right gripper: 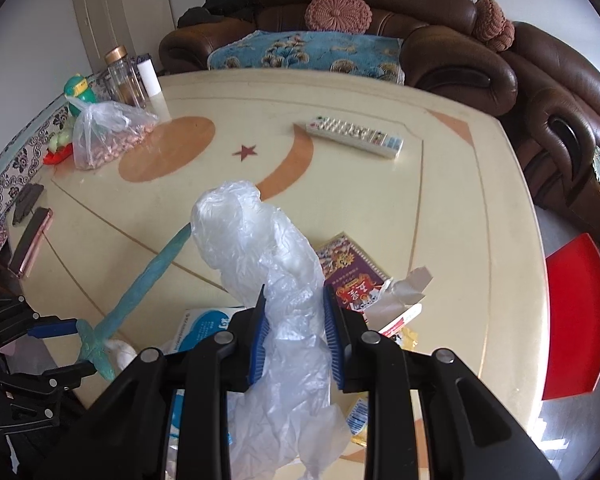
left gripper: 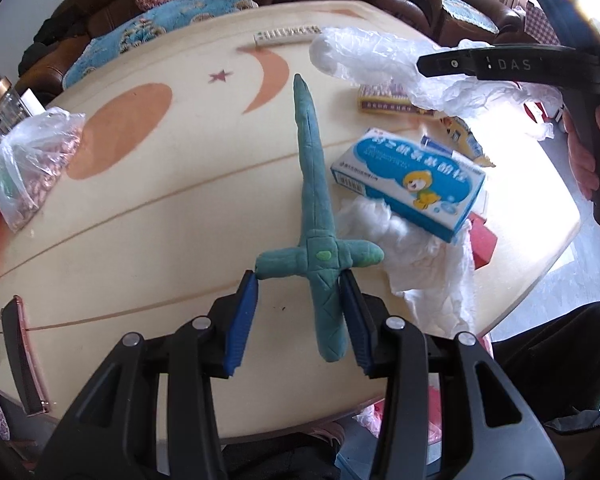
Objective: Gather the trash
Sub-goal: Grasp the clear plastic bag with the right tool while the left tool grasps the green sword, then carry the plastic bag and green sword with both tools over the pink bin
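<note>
1. Cream round table w/ orange moon-and-star inlay (right gripper: 460, 200) – landmark; bears all below.
2. Crumpled clear plastic bag (right gripper: 268, 248) – trash; lifted above table, near edge; right gripper (right gripper: 294, 304) clenched on its bunched middle, blue pads pressing both sides.
3. Teal clay sword-shaped toy w/ crossguard (left gripper: 314, 184) – raised above table centre; handle sits between fingers of left gripper (left gripper: 300, 292), one pad against it, other touching the crossguard; firm grasp: can't tell.
4. Blue-white cardboard medicine box w/ cartoon bear (left gripper: 410, 186) – on table, atop crumpled white tissue (left gripper: 432, 272).
5. White remote control (right gripper: 354, 136) – table's far side, by sofa.
</note>
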